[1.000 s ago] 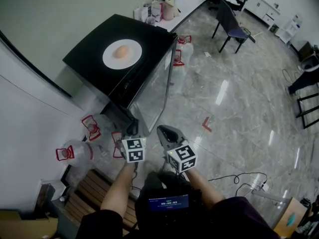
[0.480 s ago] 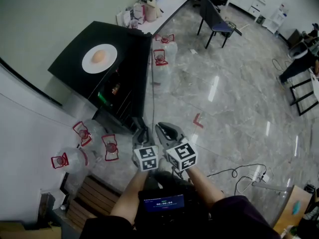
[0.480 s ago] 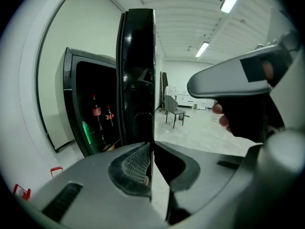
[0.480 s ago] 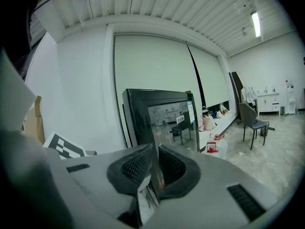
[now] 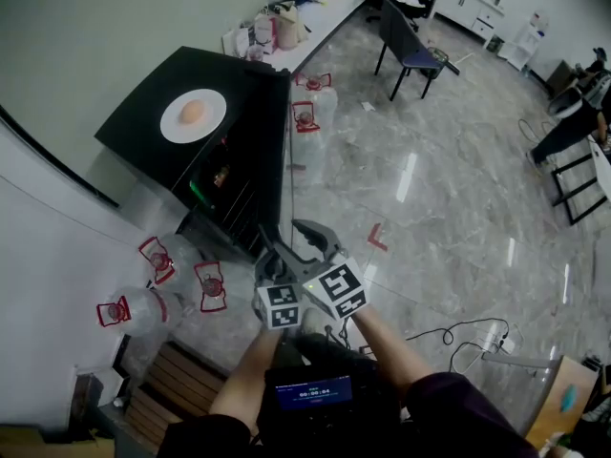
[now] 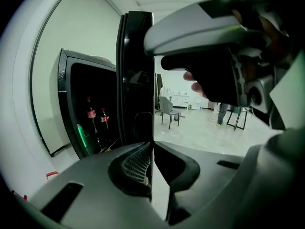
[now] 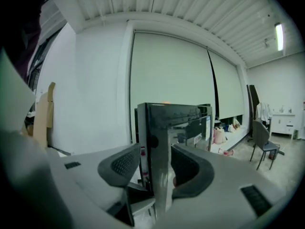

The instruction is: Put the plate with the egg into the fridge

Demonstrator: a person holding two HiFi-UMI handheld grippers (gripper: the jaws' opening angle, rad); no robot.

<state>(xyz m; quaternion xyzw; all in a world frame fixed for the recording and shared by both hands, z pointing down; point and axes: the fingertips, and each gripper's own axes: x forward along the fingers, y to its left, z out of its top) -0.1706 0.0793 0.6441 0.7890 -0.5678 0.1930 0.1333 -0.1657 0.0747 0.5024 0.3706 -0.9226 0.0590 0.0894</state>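
The egg lay on the plate atop the fridge — door open at its right, bottles inside, jugs on the floor left.

fridge: showing glossy black, a green light glowing inside
door: showing black, gleaming with pale reflections
plate: showing plain white
egg: showing pale orange-brown
bottles: looking dark, wearing red caps and labels
floor: shining grey with marble veining, carrying a red corner mark
jugs: looking clear, wearing red handles
chair: showing a blue-violet seat on black legs
wall: showing pale greenish white
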